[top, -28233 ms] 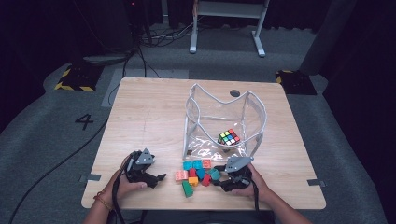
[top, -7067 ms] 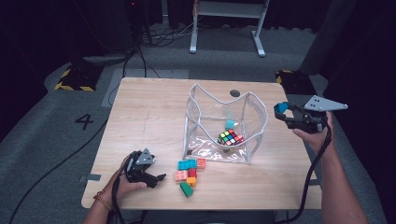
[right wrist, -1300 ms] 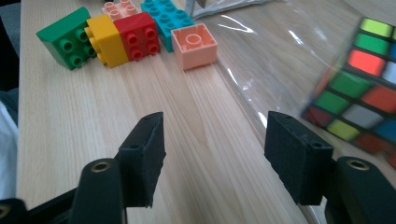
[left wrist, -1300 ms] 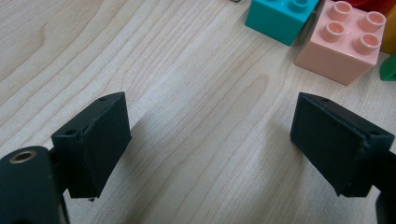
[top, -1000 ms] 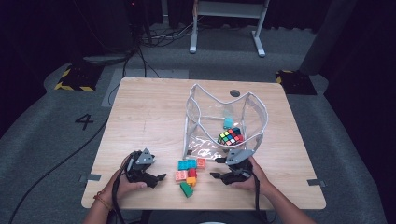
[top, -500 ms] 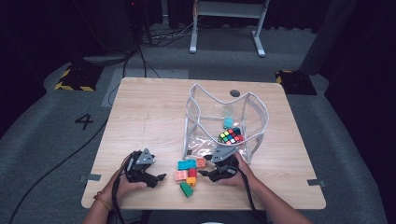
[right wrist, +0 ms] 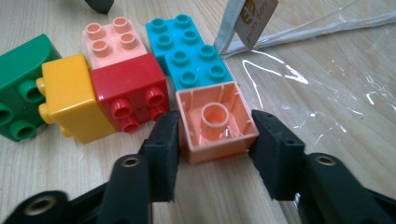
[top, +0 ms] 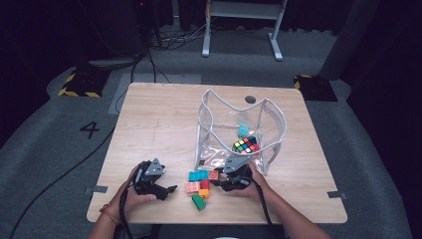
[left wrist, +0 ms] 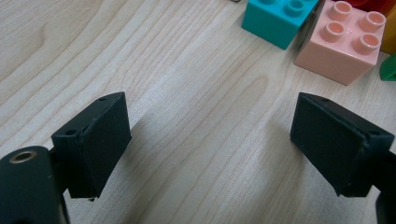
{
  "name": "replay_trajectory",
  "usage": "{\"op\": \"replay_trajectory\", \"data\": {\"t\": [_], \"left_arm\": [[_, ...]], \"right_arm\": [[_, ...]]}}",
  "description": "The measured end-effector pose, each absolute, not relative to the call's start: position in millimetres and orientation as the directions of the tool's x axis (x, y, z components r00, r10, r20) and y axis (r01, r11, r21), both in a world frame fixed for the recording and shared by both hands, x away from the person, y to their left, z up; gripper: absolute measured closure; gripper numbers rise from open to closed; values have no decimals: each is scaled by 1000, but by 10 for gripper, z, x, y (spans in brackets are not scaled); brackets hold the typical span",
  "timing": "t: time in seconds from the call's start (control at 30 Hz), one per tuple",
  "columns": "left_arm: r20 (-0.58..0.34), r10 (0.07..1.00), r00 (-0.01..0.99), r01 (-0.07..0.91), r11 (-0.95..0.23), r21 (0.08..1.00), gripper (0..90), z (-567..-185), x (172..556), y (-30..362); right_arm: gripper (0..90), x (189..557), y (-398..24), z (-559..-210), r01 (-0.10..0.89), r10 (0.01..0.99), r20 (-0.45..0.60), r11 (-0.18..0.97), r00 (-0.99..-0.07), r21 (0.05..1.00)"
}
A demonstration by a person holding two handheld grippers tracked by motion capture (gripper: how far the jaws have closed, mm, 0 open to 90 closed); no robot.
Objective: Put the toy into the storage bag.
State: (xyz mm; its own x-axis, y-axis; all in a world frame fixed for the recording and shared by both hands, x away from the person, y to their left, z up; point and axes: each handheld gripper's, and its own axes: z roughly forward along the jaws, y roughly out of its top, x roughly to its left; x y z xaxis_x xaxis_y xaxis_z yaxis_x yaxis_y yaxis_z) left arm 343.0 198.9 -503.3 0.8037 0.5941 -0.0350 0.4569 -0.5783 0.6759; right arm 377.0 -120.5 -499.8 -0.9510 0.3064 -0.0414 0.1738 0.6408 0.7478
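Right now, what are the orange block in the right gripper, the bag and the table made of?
Orange block: looks like moulded hard plastic, slight gloss, hollow underside with ribs and a centre tube. Bag: clear flexible film, probably vinyl, with glare, wrinkles and grey edge binding. Table: pale wood or wood-look laminate, matte, visible grain.

Salmon block (right wrist: 216, 122), red block (right wrist: 130, 91), yellow block (right wrist: 72, 95), green block (right wrist: 21, 91), teal block (right wrist: 189, 49).
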Motion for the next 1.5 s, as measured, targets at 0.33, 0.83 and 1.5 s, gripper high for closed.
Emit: {"op": "replay_trajectory", "data": {"t": [0.33, 0.83, 1.5], "left_arm": [[-34, 595, 803, 457, -578, 676, 123, -5032, 3430, 1989], [-34, 594, 803, 457, -578, 676, 123, -5032, 3430, 1989], [-36, 594, 804, 457, -578, 676, 123, -5033, 3430, 1988]], "right_arm": [[592, 3727, -1322, -4938, 173, 302, -37, 638, -952, 751], [592, 3645, -1812, -4806, 165, 321, -54, 616, -945, 771], [592, 3566, -2605, -4748, 221, 429, -69, 588, -901, 778]]}}
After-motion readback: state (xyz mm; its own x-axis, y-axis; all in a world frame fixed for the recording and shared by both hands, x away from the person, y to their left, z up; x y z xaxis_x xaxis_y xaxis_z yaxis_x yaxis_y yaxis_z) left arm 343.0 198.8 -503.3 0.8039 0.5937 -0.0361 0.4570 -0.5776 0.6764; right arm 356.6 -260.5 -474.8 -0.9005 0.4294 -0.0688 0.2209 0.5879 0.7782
